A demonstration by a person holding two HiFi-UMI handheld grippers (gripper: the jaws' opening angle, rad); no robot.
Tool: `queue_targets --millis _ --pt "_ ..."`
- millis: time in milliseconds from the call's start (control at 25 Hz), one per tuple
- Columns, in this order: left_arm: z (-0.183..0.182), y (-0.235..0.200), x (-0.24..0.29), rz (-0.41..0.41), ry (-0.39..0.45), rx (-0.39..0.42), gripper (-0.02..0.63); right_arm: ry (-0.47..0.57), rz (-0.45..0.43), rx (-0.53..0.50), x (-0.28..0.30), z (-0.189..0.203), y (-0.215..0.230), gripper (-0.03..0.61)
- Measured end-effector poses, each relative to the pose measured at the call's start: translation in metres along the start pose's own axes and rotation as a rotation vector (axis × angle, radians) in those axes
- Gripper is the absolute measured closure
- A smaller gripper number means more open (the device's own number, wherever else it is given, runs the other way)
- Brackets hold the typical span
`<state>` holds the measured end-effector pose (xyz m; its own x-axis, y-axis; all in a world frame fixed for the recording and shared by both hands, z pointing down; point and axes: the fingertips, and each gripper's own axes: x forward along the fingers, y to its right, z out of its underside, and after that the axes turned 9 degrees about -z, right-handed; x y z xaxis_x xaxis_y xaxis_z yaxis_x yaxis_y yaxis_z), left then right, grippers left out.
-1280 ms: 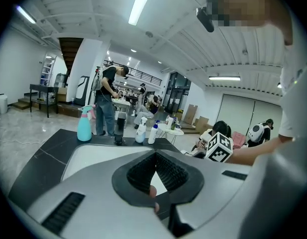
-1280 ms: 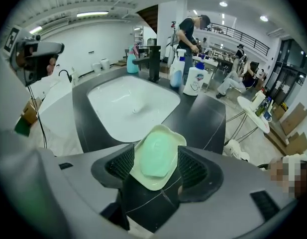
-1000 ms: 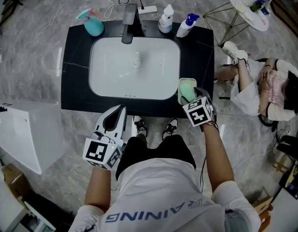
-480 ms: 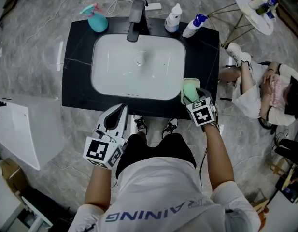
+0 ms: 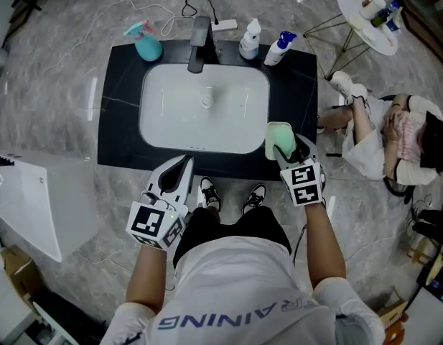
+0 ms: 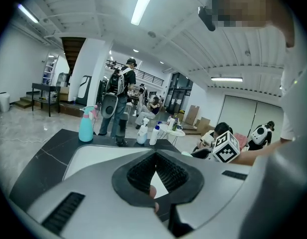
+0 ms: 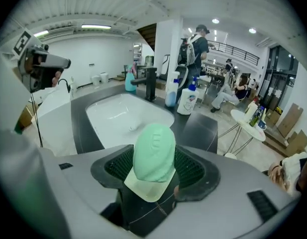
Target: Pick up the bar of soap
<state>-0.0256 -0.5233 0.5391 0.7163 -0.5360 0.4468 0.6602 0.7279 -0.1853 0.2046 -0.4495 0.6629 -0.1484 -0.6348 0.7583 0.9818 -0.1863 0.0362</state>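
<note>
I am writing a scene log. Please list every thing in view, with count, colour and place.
counter: one, black, centre
sink basin: one, white, set in counter
faucet: one, black, behind basin
spray bottle: one, teal, counter's back left
bottles: two, white, one blue-topped, right of faucet
soap dish: one, pale green, counter's front right
bar of soap: one, green, on dish
side table: one, white, far right, small items on it
power strip: one, white, floor behind counter
seated person: one, white clothes, right of counter
left gripper: one, white, jaws together, empty
right gripper: one, white, jaws against soap's sides
</note>
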Motion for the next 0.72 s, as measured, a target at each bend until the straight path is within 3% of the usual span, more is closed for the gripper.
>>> queue_targets --millis 240,720 --pt "-0.030 0.017 -0.007 0.022 0.059 0.037 0.606 0.203 0.029 0.003 -0.059 -0.048 -0.007 0.314" --pt "-0.088 0.048 -0.033 0.041 0.199 0.112 0.606 0.493 0.050 -0.001 -0.167 -0.111 -0.023 0.314"
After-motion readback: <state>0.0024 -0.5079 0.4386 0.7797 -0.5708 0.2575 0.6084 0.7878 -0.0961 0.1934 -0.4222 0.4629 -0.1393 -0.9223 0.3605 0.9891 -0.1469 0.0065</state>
